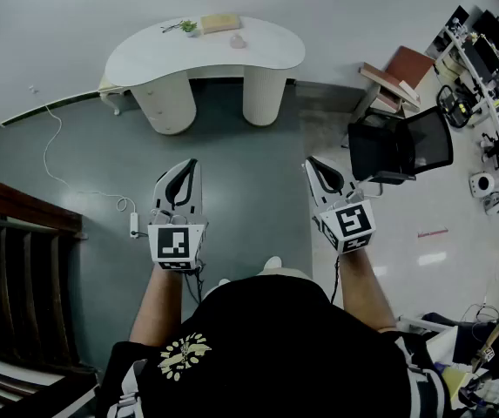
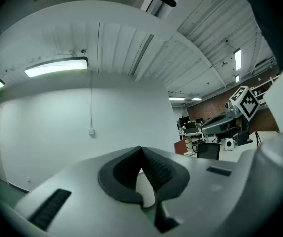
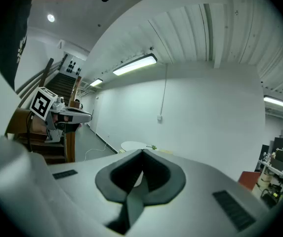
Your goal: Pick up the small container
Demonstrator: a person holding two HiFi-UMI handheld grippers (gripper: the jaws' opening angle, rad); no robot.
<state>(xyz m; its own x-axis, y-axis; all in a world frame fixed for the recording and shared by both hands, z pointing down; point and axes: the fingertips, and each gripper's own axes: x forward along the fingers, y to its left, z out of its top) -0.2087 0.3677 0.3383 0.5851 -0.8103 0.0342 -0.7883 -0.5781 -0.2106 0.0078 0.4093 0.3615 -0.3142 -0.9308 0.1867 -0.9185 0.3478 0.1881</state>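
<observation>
The fingers (image 2: 159, 173) of the left gripper (image 1: 192, 164) meet at their tips with nothing between them. The fingers (image 3: 123, 175) of the right gripper (image 1: 311, 162) are likewise pressed together and empty. Both pairs point forward, the left about level and the right tipped slightly down. They sit side by side and well apart, over bare grey floor (image 1: 249, 146). Far ahead of the fingertips, roughly between the lines the two grippers point along, the small container (image 1: 237, 41) sits on a white curved tabletop (image 1: 158, 55). It is near a flat beige block (image 1: 220, 23), with a little plant (image 1: 185, 27) further left. This looks like the very start of the approach, with nothing reached yet. The next move seems to call for closing the long gap to the tabletop, parting one gripper's fingers and bringing them around the container. Both forearms (image 1: 164, 299) are held out in front of the body, with the marker cubes nearest the person.
</observation>
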